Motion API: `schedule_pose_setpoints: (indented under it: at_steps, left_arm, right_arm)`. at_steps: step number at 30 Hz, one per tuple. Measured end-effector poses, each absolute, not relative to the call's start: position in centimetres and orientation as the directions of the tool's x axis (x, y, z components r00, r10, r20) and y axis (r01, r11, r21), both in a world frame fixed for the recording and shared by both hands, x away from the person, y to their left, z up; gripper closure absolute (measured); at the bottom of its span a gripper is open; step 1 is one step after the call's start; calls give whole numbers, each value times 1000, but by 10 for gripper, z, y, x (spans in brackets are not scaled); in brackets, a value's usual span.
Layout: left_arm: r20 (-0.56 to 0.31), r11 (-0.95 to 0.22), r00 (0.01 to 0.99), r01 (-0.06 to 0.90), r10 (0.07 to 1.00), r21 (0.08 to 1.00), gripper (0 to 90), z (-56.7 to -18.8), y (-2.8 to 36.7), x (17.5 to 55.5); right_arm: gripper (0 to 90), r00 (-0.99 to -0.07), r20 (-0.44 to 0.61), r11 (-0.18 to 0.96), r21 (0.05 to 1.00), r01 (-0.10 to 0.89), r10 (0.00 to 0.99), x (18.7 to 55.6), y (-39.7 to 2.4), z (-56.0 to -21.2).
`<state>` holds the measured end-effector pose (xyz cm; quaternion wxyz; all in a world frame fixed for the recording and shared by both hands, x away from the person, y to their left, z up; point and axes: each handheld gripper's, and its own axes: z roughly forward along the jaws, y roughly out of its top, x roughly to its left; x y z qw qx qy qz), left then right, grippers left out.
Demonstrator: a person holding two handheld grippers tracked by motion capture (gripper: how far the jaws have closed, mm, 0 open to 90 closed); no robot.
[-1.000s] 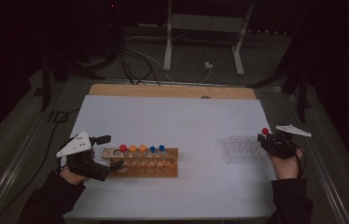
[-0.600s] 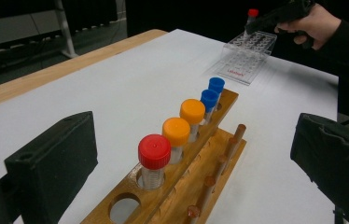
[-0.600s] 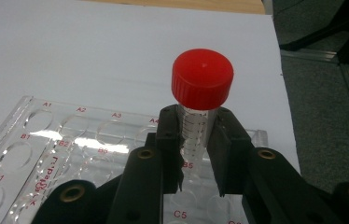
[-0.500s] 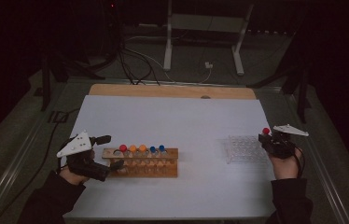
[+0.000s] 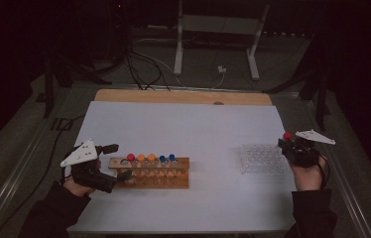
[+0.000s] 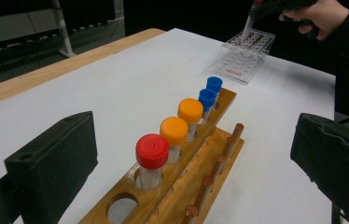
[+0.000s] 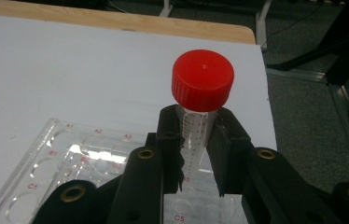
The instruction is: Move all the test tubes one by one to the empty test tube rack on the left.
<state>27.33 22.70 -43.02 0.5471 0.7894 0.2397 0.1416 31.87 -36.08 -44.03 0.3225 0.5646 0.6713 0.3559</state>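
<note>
- A dark room is surrounding a table [image 5: 183,99] whose wooden top is lying under a white sheet, with a metal stand and cables sitting on the floor beyond its far edge.
- A wooden tube rack [image 5: 151,172] is standing on the sheet towards the left, holding five capped tubes in a row: a red-capped one [image 6: 152,158], two with orange caps [image 6: 182,123] and two with blue caps [image 6: 210,92].
- One hole at the near end of the rack, next to the red-capped tube, is standing vacant in the left gripper view.
- The left gripper [image 5: 115,162] is hovering at the left end of the rack, its jaws standing wide apart on either side of that end; the pads are pressing on nothing.
- A clear plastic well plate [image 5: 263,158] with red lettering is lying flat on the sheet towards the right, well apart from the rack.
- The right gripper [image 5: 285,144] is hanging at the right edge of the well plate, with the person's hand wrapped around its body.
- Its jaws have just been closing, and they are now clamping a clear graduated tube with a red cap [image 7: 202,81] between them.
- That tube is standing roughly upright in the grip, the cap sitting above the jaw tips and the tapered lower part pointing down over the well plate, as the left gripper view is showing.
- Whether the tube's tip is touching the plate I cannot tell.
</note>
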Motion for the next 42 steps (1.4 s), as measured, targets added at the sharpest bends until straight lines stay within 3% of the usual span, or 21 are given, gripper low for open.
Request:
schedule_pose_setpoints:
  at_steps: [10, 19, 31, 42]
  left_arm:
    - [-42, -286, 845, 227, 533, 931, 14, -430, 227, 273]
    - [-39, -289, 848, 223, 528, 931, 14, -429, 225, 272]
    - [-29, -305, 849, 221, 527, 927, 14, -425, 219, 268]
    - [-38, -307, 869, 215, 493, 927, 15, -415, 199, 257]
  right_arm:
    - [745, -172, -60, 137, 866, 482, 983, 307, -354, -418]
    - [745, -250, -71, 177, 885, 430, 966, 296, -333, -400]
    - [745, -450, -60, 254, 888, 384, 891, 281, -284, -389]
    - [745, -682, -40, 385, 848, 363, 731, 266, -214, -402]
